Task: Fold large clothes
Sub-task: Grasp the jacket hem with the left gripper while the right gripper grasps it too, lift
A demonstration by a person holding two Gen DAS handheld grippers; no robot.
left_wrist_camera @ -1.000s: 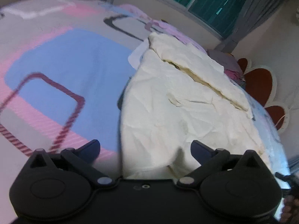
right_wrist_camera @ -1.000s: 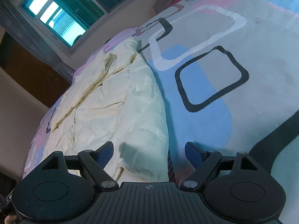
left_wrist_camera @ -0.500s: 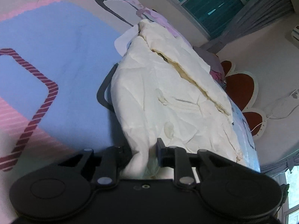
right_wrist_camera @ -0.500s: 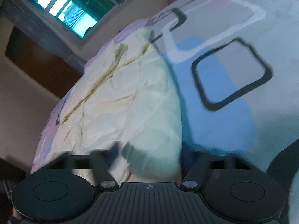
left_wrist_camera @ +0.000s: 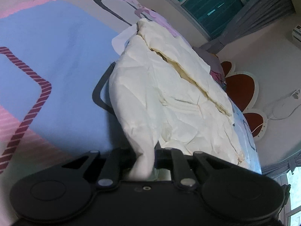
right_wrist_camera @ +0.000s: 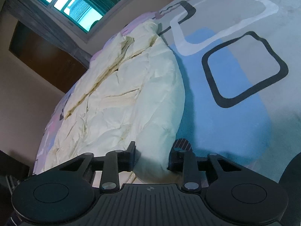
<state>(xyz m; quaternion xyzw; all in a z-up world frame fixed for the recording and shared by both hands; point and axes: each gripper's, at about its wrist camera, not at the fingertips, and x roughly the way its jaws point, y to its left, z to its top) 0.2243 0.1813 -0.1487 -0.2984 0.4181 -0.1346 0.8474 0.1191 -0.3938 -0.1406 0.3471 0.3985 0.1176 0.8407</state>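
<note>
Where bedspread (left_wrist_camera: 56, 60) lies, window (left_wrist_camera: 212, 1) beyond

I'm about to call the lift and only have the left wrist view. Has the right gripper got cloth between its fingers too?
Observer: Yes. The right gripper has been closing, and a thick fold at the near edge of the cream garment fills the gap between its fingers.
Operator: Which side of the garment is that?
Observer: The edge next to the black rounded square printed on the bedspread.
Operator: Is the rest lying flat over there?
Observer: Mostly, but wrinkled, with an overlapping flap running along its length towards the window.
</note>
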